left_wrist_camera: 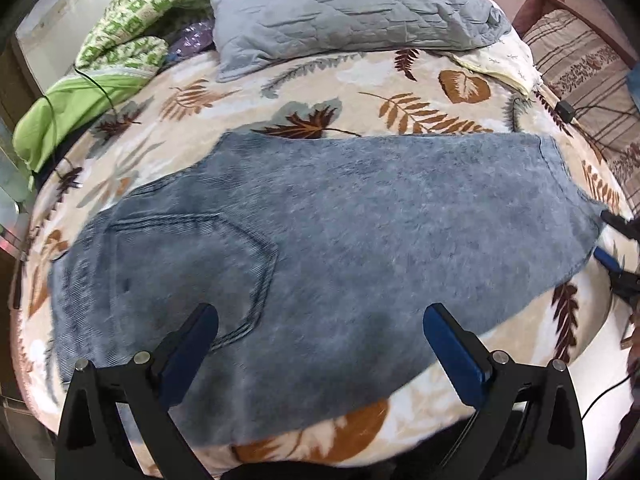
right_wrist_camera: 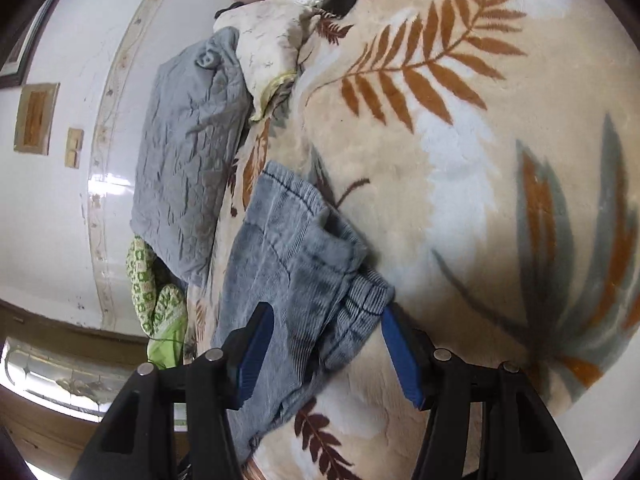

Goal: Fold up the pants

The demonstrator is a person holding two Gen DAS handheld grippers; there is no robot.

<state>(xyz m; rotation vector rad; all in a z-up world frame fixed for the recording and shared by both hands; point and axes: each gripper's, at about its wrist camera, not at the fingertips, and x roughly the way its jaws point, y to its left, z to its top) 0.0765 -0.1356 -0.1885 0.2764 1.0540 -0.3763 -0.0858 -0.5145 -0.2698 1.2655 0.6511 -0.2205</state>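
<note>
Leaf-patterned blanket (left_wrist_camera: 400,92) covers the bed in the left wrist view, with a grey quilted pillow (left_wrist_camera: 344,8) at the far side and a green patterned cover (left_wrist_camera: 132,32) at the far left. On the blanket lie the pants (left_wrist_camera: 340,220), blue-grey denim, spread flat across the middle with a back pocket (left_wrist_camera: 192,264) at the near left and the leg hems at the right edge. The left gripper (left_wrist_camera: 320,328) hovers over the near edge of the cloth with its blue pads wide apart, released and grasping nothing; whether the pads brush the denim I cannot tell. The right gripper (left_wrist_camera: 616,248) shows at the far right, at the hem. To do this step well, I judge each gripper should pinch both layers of its end cleanly, then carry the hem over toward the waist in one level sweep, so the fold lands square and no crease drags. In the right wrist view the same blanket (right_wrist_camera: 460,140) fills the right side, with the pillow (right_wrist_camera: 188,152) and a tiled wall (right_wrist_camera: 60,60) at the left. The pants' hem (right_wrist_camera: 304,264) lies bunched and slightly lifted between the right gripper's (right_wrist_camera: 326,314) pads. Its jaws stand wide, one pad over the cloth and the other just beside the ribbed cuff edge, not yet clenched on anything.
</note>
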